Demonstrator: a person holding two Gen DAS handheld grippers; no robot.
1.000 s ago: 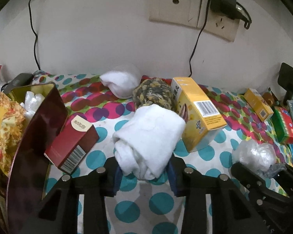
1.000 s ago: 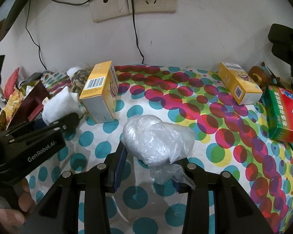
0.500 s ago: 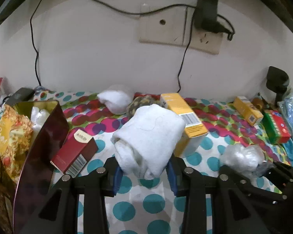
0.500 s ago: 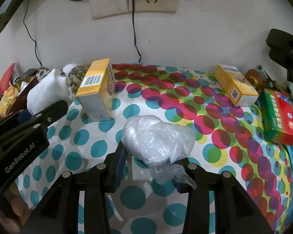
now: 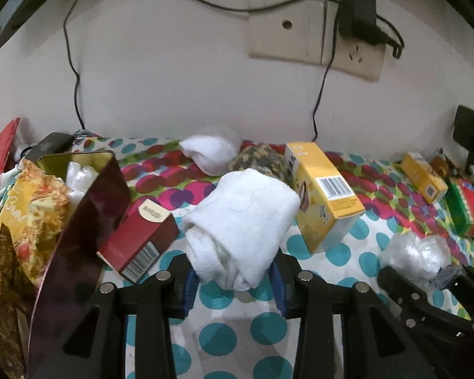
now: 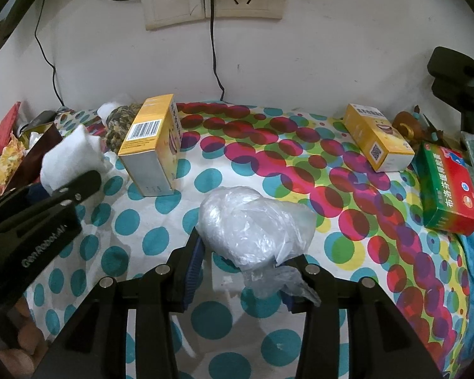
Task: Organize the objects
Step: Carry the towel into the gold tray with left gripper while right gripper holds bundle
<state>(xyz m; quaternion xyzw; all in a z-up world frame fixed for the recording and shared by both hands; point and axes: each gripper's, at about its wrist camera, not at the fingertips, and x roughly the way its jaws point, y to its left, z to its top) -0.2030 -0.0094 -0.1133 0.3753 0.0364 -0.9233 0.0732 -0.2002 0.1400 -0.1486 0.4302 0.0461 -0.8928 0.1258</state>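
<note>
On the dotted cloth [image 6: 300, 170] you have two yellow boxes [image 6: 151, 145] [image 6: 376, 137], one green box [image 6: 447, 189], one red box [image 5: 139, 237]. Your left gripper [image 5: 233, 279] clamps one rolled white towel [image 5: 240, 221]; your right gripper [image 6: 240, 271] pinches one crumpled plastic bag [image 6: 252, 227].

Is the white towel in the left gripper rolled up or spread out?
Rolled up. The white towel is a compact bundle with layered folds at its near end, clamped between the left gripper's pads.
</note>
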